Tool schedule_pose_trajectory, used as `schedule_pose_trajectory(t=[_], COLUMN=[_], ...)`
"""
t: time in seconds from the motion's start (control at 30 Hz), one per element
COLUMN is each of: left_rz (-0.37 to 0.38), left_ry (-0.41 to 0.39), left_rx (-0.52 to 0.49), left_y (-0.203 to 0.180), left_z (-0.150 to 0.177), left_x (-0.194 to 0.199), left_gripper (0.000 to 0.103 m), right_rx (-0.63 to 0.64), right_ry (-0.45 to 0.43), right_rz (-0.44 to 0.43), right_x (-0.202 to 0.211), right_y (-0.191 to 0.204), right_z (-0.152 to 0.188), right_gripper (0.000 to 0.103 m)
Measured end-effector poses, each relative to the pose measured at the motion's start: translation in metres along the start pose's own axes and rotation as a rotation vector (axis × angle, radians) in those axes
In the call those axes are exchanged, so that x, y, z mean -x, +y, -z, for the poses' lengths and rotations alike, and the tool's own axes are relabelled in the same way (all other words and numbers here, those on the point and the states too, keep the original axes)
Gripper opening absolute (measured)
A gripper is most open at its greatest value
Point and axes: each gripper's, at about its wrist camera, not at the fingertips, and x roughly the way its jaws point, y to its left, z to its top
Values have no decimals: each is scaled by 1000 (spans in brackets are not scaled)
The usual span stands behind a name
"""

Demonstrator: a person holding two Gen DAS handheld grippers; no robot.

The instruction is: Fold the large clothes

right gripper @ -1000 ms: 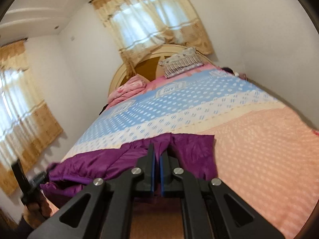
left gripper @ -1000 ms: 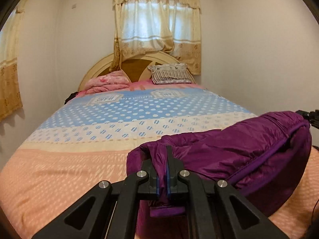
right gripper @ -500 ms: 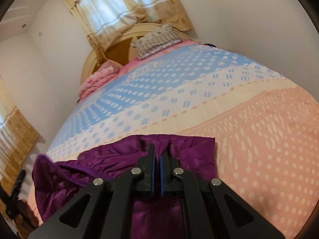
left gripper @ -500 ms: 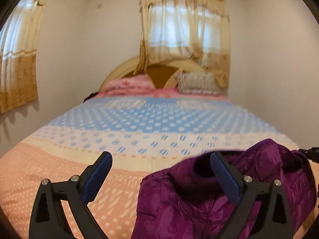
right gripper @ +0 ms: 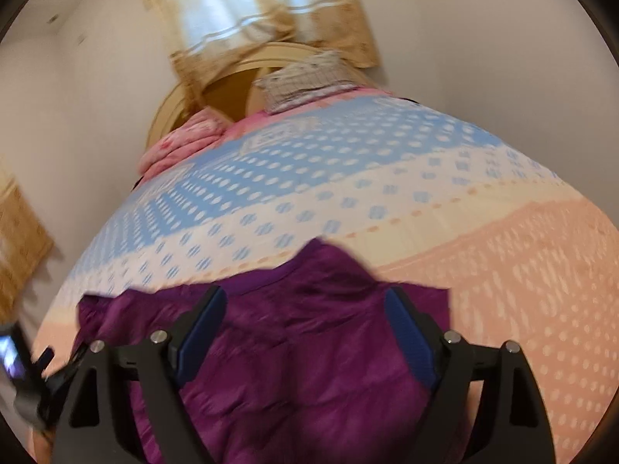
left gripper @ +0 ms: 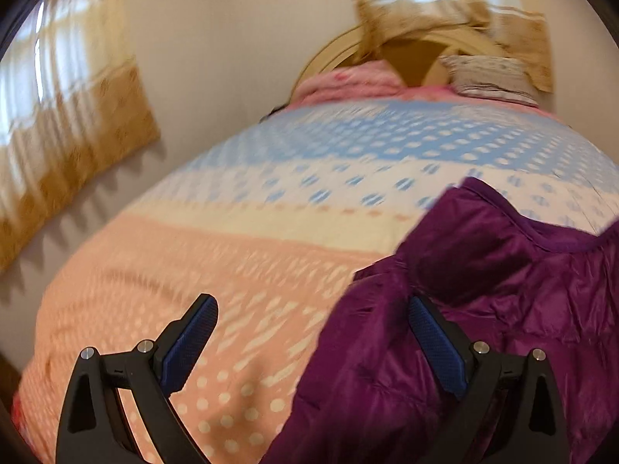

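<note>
A shiny purple padded jacket lies crumpled on the peach end of the bed; it also shows in the right wrist view. My left gripper is open and empty, above the jacket's left edge, its right finger over the fabric. My right gripper is open and empty, directly above the jacket. Both views are blurred by motion.
The bed has a peach, cream and blue dotted cover. Pink bedding and a grey pillow lie at the headboard. Curtains hang on the left wall. The other gripper's device shows at the left edge.
Both grippers have let go of the jacket: the left opened first, the right just now. The jacket dropped onto the bed. Both cameras have tilted down and shifted.
</note>
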Motion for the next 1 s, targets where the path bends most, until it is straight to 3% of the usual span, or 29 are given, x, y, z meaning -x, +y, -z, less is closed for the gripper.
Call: schedule_pose_trajectory(t=[0.07, 0.1, 0.13, 0.27, 0.37, 0.5, 0.57, 0.83, 1.0], left_rz=[18, 42, 63, 159, 135, 21, 5, 98, 111], left_ry=[23, 10, -13, -126, -140, -49, 13, 131, 152], left_rx=[46, 65, 77, 35, -60, -139, -143, -78, -70], left_y=[6, 7, 6, -18, -51, -83, -86, -81, -82], left_z=[-7, -10, -12, -25, -27, -16, -13, -11, -10], left_x=[4, 12, 23, 60, 55, 7, -14, -50, -48], left_gripper=[99, 99, 99, 99, 99, 99, 99, 100, 101], right_rx=[113, 153, 173, 197, 188, 173, 160, 128, 94], right_ry=[76, 97, 105, 140, 150, 144, 146, 134, 149], right_rz=[-39, -38, -30, 42, 111, 172, 185, 176, 156], right_x=[-14, -21, -26, -55, -72, -82, -86, -97, -104], right_y=[30, 41, 47, 59, 52, 40, 35, 28, 22], right_z=[9, 13, 15, 17, 17, 17, 19, 22, 22], right_gripper=[55, 36, 32, 32, 32, 32, 32, 32, 32])
